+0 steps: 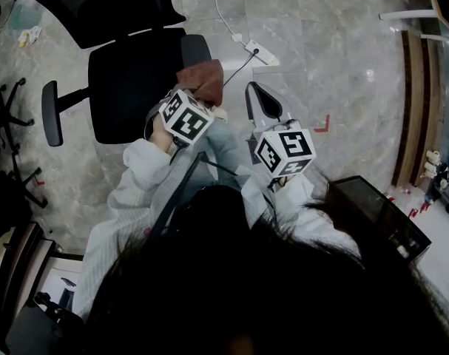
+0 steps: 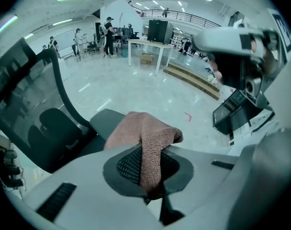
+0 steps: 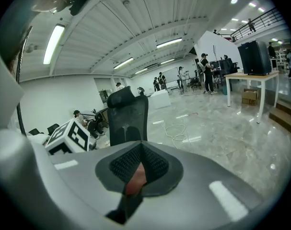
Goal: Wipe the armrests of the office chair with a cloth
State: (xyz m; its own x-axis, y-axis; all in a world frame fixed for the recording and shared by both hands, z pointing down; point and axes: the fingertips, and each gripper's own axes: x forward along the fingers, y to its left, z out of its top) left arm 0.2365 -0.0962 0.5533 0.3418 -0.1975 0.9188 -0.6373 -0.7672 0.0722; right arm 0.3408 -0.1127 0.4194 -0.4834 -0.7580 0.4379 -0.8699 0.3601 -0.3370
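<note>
Under us spreads the polished grey stone floor [image 1: 320, 72] of a wide, open hall. Close at our right stands a black case [image 1: 376, 217]. Further out, a white power strip [image 1: 260, 49] lies on the floor just beside the office chair [image 1: 128, 87]. Far back we see a white table [image 2: 145, 44] and people standing. Our left gripper [image 2: 147, 169] is clamped on the brown-pink cloth [image 2: 145, 128], which drapes over the chair's nearer armrest [image 2: 104, 121]. Our right gripper [image 3: 138, 169] hangs clear of the chair, its jaws pressed together, with a reddish sliver between them that we cannot identify
</note>
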